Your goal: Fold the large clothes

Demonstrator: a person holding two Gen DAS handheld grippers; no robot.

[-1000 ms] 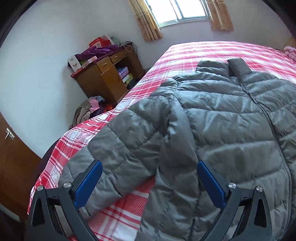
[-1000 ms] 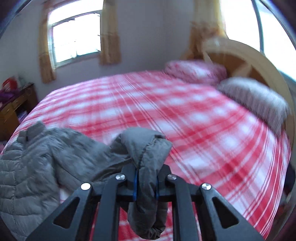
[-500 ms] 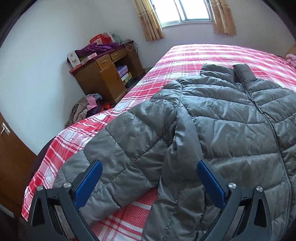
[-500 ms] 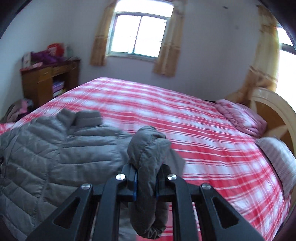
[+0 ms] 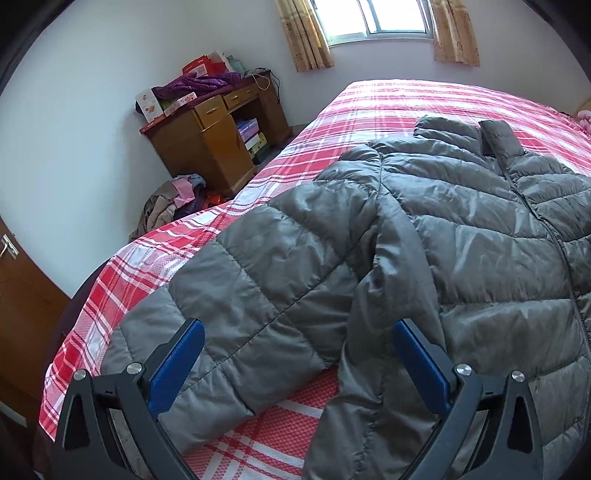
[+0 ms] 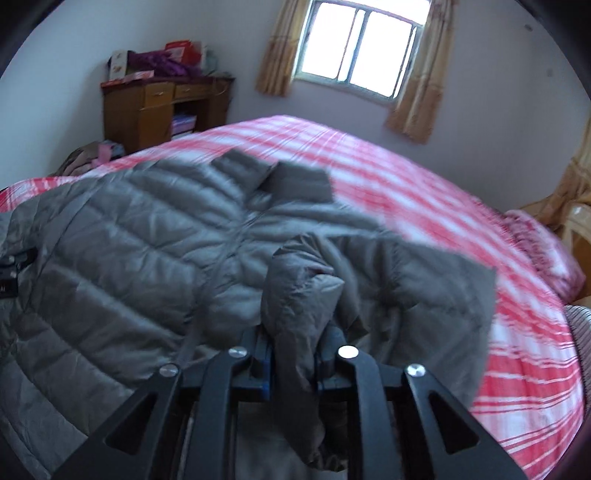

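A home bedroom: a large bed (image 5: pixel 388 107) under a red plaid cover fills the centre, a curtained window (image 5: pixel 376 18) sits at the top, and a cluttered wooden desk (image 5: pixel 218 136) (clothes heaped on the floor (image 5: pixel 173 203) beside it) stands upper left.

I am seeing the left gripper (image 5: pixel 297 328) showing as two matte black arms, each one cut through with a triangular opening and curving up into a finger. Flat blue pads (image 5: pixel 177 365) are lining the inner faces of both fingers. Round silver screws (image 5: pixel 134 368) are glinting on each arm, two per side. The right gripper (image 6: pixel 295 339) is presenting the same black frame to me, with four angular struts fanning out from the middle and triangular cut-outs in the outer pair. Four silver screw heads (image 6: pixel 348 351) are shining along its struts, and only thin slivers of its blue pads (image 6: pixel 264 384) are peeking out.
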